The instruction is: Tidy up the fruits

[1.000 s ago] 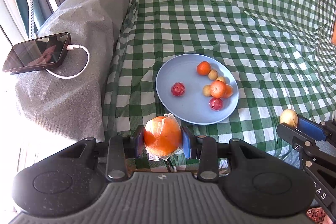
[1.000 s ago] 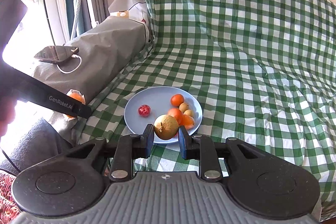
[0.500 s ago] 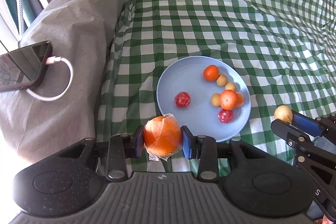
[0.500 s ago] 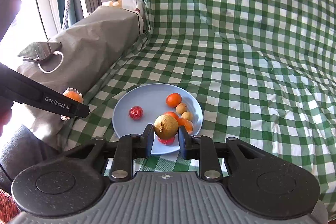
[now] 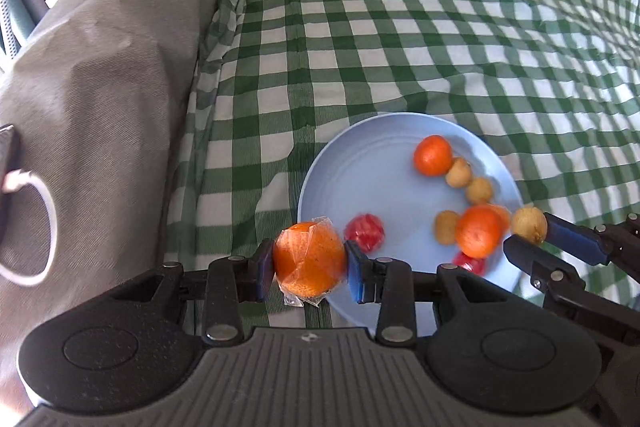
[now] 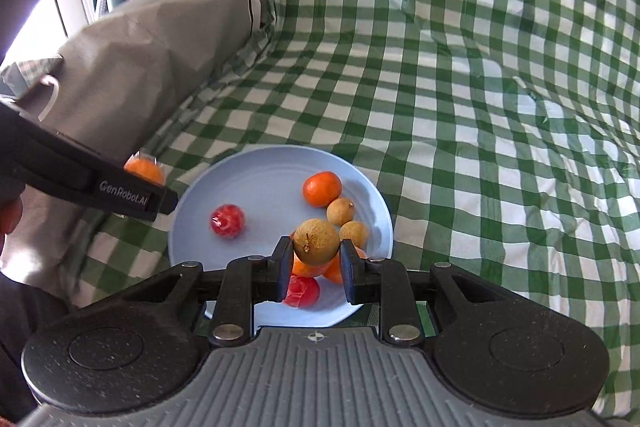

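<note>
A light blue plate [image 5: 360,167] [image 6: 264,171] lies on the green checked cloth and holds small oranges, brown longans and red fruits. My left gripper [image 5: 310,261] is shut on a plastic-wrapped orange [image 5: 308,259], held over the plate's near left rim; it also shows in the right wrist view [image 6: 145,169]. My right gripper [image 6: 316,247] is shut on a brown longan [image 6: 316,241], held above the plate's near side; it shows in the left wrist view [image 5: 529,225] at the plate's right edge.
A grey covered armrest [image 5: 100,87] rises left of the plate, with a white charging cable [image 5: 40,227] on it. The green checked cloth [image 5: 440,27] covers the seat and backrest.
Both grippers have moved forward toward the plate with their fruits still held. The phone on the armrest has slid almost out of the left wrist view.
</note>
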A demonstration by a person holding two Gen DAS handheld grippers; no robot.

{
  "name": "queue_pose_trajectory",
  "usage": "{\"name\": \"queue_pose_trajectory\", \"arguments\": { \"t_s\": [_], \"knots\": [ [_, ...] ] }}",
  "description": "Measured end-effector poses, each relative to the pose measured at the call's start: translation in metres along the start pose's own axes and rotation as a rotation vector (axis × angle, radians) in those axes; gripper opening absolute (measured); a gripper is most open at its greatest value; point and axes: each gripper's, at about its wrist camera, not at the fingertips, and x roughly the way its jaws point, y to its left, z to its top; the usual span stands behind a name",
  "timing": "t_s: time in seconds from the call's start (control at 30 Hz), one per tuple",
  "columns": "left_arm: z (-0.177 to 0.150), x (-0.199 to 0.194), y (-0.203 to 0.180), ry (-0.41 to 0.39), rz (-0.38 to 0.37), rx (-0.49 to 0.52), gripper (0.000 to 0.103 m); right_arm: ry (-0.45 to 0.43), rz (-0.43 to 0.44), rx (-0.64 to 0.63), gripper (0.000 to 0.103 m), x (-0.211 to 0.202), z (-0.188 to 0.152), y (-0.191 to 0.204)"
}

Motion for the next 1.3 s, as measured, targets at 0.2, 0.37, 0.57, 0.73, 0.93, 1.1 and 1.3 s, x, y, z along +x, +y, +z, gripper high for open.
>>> {"name": "queue_pose_trajectory", "arguments": {
  "t_s": [0.2, 0.37, 0.57, 0.73, 0.93, 1.1, 1.3],
  "knots": [
    [0.007, -0.001, -0.003, -0.058, 0.046, 0.001, 0.102, 0.019, 0.006, -0.034, 0.034, 0.030, 0.007, 0.003],
    [-0.005, -0.026, -0.001, -0.055, 0.034, 0.023, 0.103, 0.007, -0.040, -0.035, 0.080, 0.014, 0.008, 0.004],
    [-0.041, -0.066, 0.006, -0.064, 0.046, -0.002, 0.103, 0.019, -0.038, -0.010, 0.091, -0.034, -0.018, 0.012],
    [-0.074, -0.096, 0.006, -0.096, 0.082, -0.019, 0.103, -0.024, -0.062, -0.014, 0.096, -0.075, -0.043, 0.028],
    [-0.097, -0.120, 0.006, -0.122, 0.094, -0.032, 0.103, -0.093, -0.082, -0.044, 0.096, -0.106, -0.054, 0.040],
    [-0.110, -0.137, 0.002, -0.153, 0.105, -0.021, 0.103, -0.136, -0.096, -0.037, 0.097, -0.127, -0.062, 0.043],
    [-0.117, -0.148, -0.001, -0.171, 0.108, -0.016, 0.103, -0.164, -0.108, -0.029, 0.097, -0.141, -0.066, 0.044]
  ]
}}
